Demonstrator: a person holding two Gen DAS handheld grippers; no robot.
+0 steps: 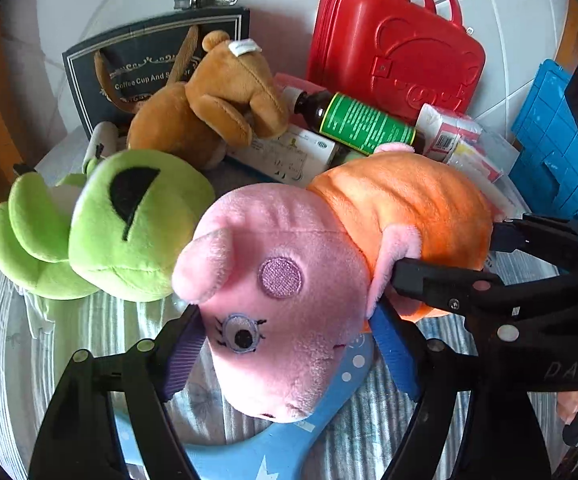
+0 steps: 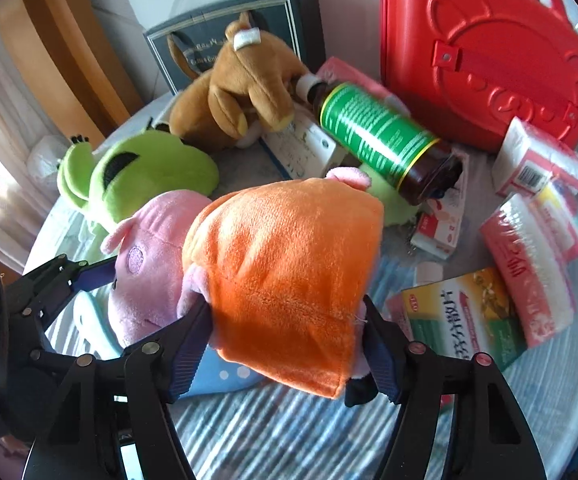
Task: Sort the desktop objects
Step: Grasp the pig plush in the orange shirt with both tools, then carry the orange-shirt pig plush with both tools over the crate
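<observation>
A pink pig plush in an orange dress [image 1: 289,280] lies across a striped cloth. My left gripper [image 1: 289,352] is shut on its pink head. My right gripper [image 2: 285,344] is shut on its orange body [image 2: 289,280]; its fingers [image 1: 441,284] enter the left wrist view from the right. A green frog plush [image 1: 105,224] lies left of the pig, also in the right wrist view [image 2: 137,176]. A brown bear plush [image 1: 209,108] lies behind it. A brown bottle with a green label [image 2: 381,140] lies on white boxes.
A red toy suitcase [image 2: 489,52] stands at the back right. A dark coffee cup box [image 1: 149,68] stands at the back left. Medicine boxes [image 2: 461,320] and pink packets [image 2: 529,260] lie at right. A blue tray [image 1: 553,152] sits far right. A blue item [image 1: 273,448] lies under the pig.
</observation>
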